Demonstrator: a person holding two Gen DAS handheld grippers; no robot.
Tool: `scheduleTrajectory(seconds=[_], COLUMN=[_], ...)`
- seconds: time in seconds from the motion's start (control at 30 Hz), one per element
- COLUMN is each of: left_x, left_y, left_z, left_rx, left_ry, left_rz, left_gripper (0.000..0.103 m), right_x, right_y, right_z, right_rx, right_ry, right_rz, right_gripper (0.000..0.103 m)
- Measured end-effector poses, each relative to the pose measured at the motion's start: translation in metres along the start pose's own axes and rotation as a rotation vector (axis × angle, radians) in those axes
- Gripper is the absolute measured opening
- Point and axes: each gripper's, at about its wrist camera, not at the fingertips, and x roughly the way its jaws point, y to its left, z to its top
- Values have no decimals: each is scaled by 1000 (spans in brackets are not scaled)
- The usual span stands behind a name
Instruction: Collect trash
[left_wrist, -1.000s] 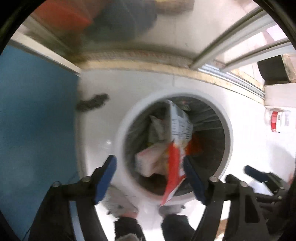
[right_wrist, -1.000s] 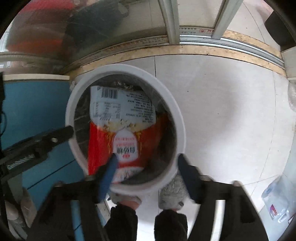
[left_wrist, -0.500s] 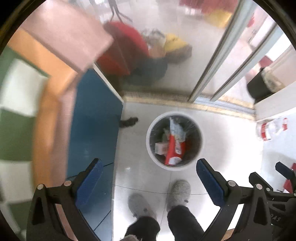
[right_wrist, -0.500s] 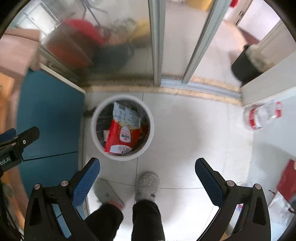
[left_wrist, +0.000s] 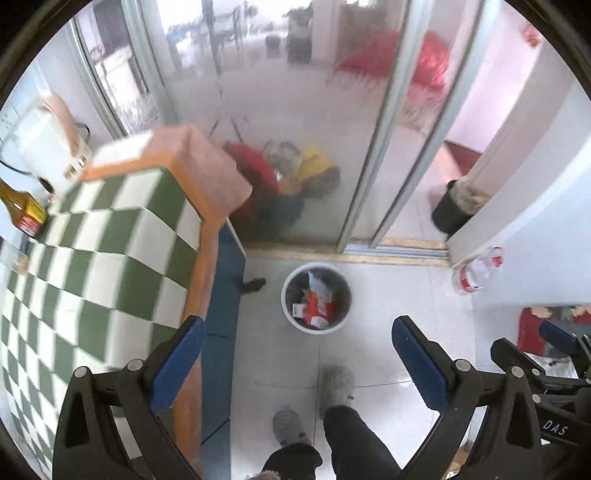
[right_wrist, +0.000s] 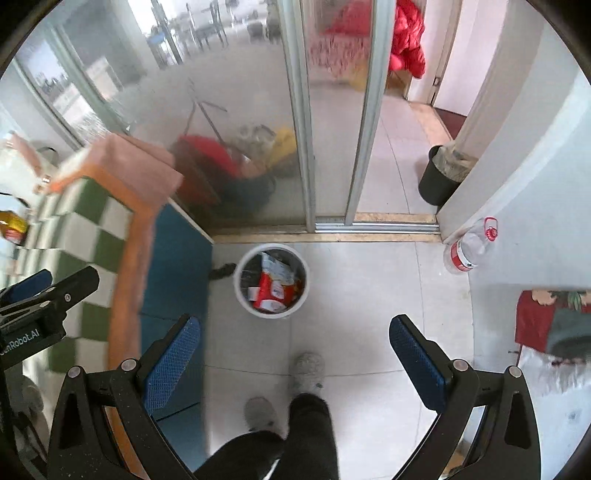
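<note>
A round white trash bin (left_wrist: 289, 314) (right_wrist: 242, 297) stands on the tiled floor far below both grippers. Inside it lie a red and white snack packet (left_wrist: 317, 308) (right_wrist: 269, 291) and other wrappers. My left gripper (left_wrist: 297, 349) hangs wide open high above the floor, nothing between its blue pads. My right gripper (right_wrist: 295, 349) is also wide open and empty, at about the same height. The bin sits beyond the fingertips in both views. The right gripper's tip (left_wrist: 557, 334) shows at the right edge of the left wrist view.
A table with a green and white checked cloth (left_wrist: 103, 251) (right_wrist: 85, 236) stands at the left, a brown bottle (left_wrist: 22, 212) on it. A person's grey slippers (left_wrist: 334, 380) (right_wrist: 308, 369) stand below. Frosted sliding doors (right_wrist: 310, 122), a plastic water bottle (right_wrist: 469, 247) and a black bin (right_wrist: 441, 177) lie ahead.
Both grippers rose far above the bin, which shrank in view. Their jaws spread wider. The packet that hung between the left jaws over the bin now lies inside it. The checked table came into view.
</note>
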Motion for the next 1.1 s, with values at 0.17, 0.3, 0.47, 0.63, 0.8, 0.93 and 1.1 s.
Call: scheduleTrajectory(seconds=[0.17, 0.3, 0.47, 0.63, 0.8, 0.93, 1.1], left_x=[-80, -125, -163, -184, -197, -201, -203], left_y=[7, 13, 15, 14, 12, 13, 12], left_z=[-17, -28, -37, -39, -43, -47, -51], left_rx=[8, -3, -8, -31, -36, -46, -43], left_ry=[-72, -97, -124, -143, -148, -144, -121], left_rz=[-53, -93, -131, -178, -202, -220, -246], left_gripper=[103, 103, 103, 103, 103, 103, 103], right_x=[-88, -151, -212, -244, -260, -261, -262], right_y=[11, 17, 24, 27, 24, 19, 14], right_z=[-29, -47, -61, -64, -63, -62, -62], right_rx=[28, 41, 34, 19, 5, -3, -8], right_ry=[-73, -119, -163, -167, -162, -145, -118], right_rz=[32, 59, 112, 193, 225, 246, 270], right_gripper=[103, 103, 103, 103, 103, 103, 103])
